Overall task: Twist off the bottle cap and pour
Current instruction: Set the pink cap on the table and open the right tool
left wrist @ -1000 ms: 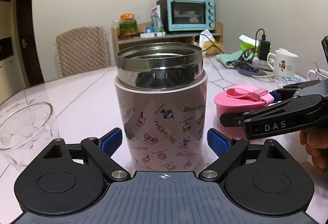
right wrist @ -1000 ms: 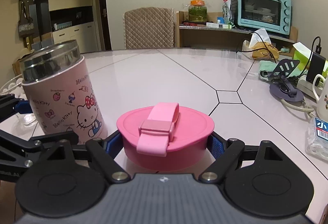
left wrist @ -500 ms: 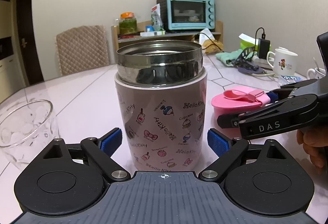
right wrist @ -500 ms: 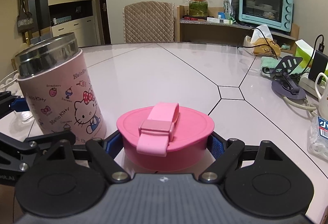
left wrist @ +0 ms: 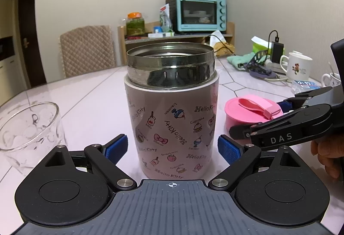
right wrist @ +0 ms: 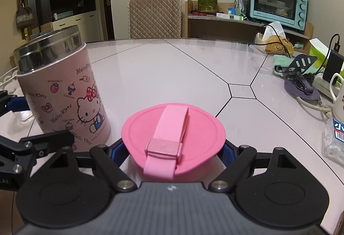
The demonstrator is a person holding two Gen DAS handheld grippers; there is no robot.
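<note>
Your right gripper is clenched on the flat pink plastic lid with its strap handle, blue pads pressed to its rim on both sides. The lid looks tilted, and whether it touches the glossy pale tabletop cannot be told. Judging by this, the step in hand is parking the lid: level it, lower it flat, and let go only once it rests, so it does not roll or slide.

Your left gripper stands released around the pink Hello Kitty steel-rimmed food jar, pads just beside its walls but apart from them. The jar stands upright and uncapped. Before pouring, close squarely on the printed body, low enough that the wide jar will not pivot.

Left of the jar waits the clear drinking glass, near but apart. Tip towards it slowly; the wide steel mouth may gush.
</note>
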